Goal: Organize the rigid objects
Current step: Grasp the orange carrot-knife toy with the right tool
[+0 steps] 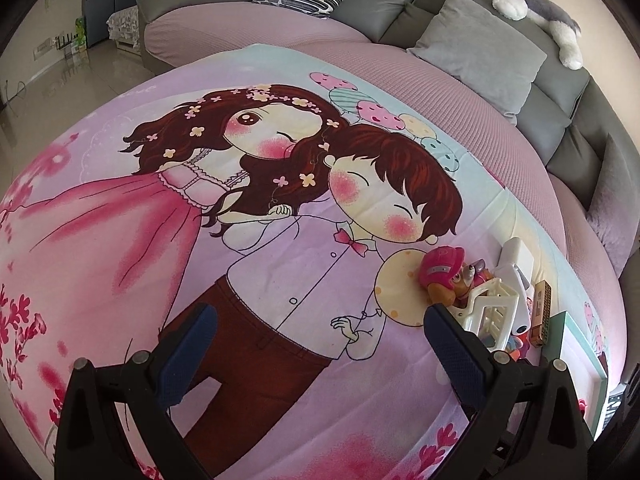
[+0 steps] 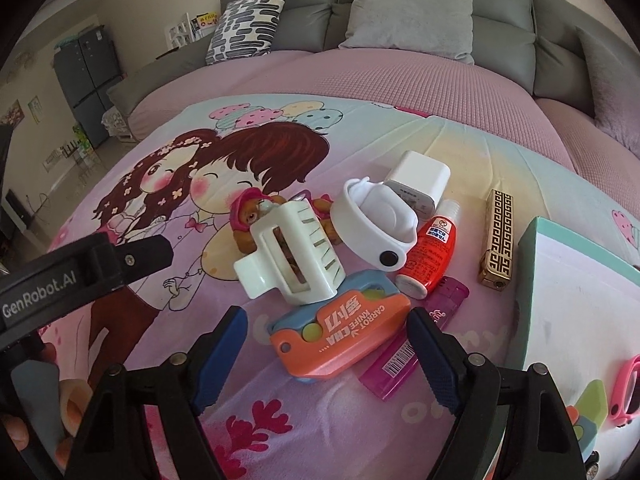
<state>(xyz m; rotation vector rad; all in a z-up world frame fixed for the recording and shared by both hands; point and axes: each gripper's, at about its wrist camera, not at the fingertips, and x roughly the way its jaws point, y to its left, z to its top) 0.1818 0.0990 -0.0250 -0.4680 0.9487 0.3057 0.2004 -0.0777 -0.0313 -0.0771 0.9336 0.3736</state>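
Observation:
A heap of small rigid things lies on the cartoon blanket [image 2: 168, 280]. It holds a white hair claw [image 2: 288, 256], an orange and blue carrot knife toy [image 2: 340, 332], a white wristband [image 2: 372, 220], a white charger [image 2: 416, 180], a red bottle [image 2: 430, 256], a gold lighter [image 2: 496, 240], a purple lighter [image 2: 400, 364] and a pup figure in a pink hat [image 2: 252, 212]. My right gripper [image 2: 326, 316] is open and straddles the carrot knife, its pads off it. My left gripper [image 1: 320, 320] is open over bare blanket, left of the pup figure [image 1: 444, 272].
A white box with a teal rim [image 2: 580, 300] stands right of the heap, with a pink ring [image 2: 628, 392] inside. The same box [image 1: 576, 344] shows at the right in the left wrist view. Grey sofa cushions [image 2: 408, 8] and a plush dog [image 1: 532, 8] line the back.

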